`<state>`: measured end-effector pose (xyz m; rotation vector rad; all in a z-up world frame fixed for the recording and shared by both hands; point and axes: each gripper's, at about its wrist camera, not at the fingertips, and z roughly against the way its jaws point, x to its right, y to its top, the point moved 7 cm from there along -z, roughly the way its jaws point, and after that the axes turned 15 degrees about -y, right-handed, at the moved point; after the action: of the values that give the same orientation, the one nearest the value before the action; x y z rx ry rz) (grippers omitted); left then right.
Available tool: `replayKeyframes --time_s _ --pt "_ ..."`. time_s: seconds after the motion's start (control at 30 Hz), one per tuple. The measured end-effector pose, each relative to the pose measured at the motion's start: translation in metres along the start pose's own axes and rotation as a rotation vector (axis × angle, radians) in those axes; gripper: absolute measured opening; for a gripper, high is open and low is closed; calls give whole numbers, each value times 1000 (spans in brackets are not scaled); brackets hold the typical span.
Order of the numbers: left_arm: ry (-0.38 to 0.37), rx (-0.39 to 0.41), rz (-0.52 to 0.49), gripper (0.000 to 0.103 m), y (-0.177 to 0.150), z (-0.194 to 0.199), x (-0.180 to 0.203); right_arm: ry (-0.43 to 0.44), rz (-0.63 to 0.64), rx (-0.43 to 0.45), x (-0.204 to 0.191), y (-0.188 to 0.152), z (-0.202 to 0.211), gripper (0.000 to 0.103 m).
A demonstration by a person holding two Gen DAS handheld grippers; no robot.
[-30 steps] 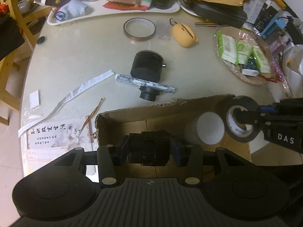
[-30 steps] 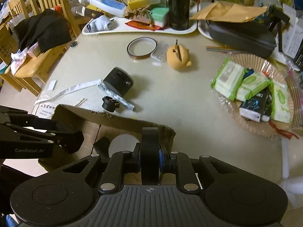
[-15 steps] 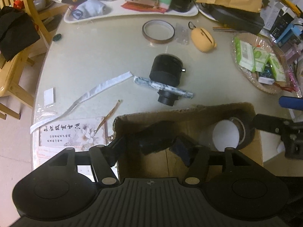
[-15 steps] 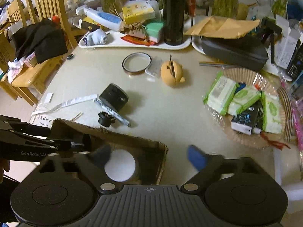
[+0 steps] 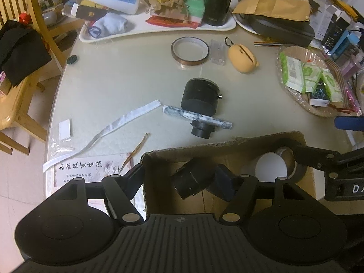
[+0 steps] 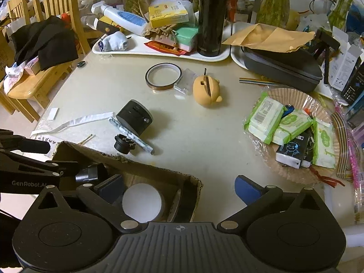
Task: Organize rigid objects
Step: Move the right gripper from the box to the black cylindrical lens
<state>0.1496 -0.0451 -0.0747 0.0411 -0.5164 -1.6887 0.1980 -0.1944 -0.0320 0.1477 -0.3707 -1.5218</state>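
A cardboard box sits at the table's near edge, with both grippers over it. My left gripper is opening. A small black block hangs tilted between its fingers, and the left pad stands clear of it. My right gripper is opening wide with nothing between its pads. Below it a black tape roll stands on edge against the box wall, beside a white roll.
Beyond the box lie a black cylinder, a small lens, a marbled stick, an amber tape ring and a yellow pouch. A basket of packets is at right, with trays at the back and chairs at left.
The right gripper let go of the black tape roll, which dropped into the box, and its jaws swung wide. The left jaws spread and the black block tipped loose.
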Motion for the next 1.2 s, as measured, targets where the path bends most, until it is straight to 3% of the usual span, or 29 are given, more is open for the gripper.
replayKeyframes --time_s 0.87,1.2 --pt "-59 90 0 68 26 24 -16 -26 15 24 -4 6 0 103" --pt "-61 76 13 68 25 28 -20 -9 92 79 -23 20 -4 103"
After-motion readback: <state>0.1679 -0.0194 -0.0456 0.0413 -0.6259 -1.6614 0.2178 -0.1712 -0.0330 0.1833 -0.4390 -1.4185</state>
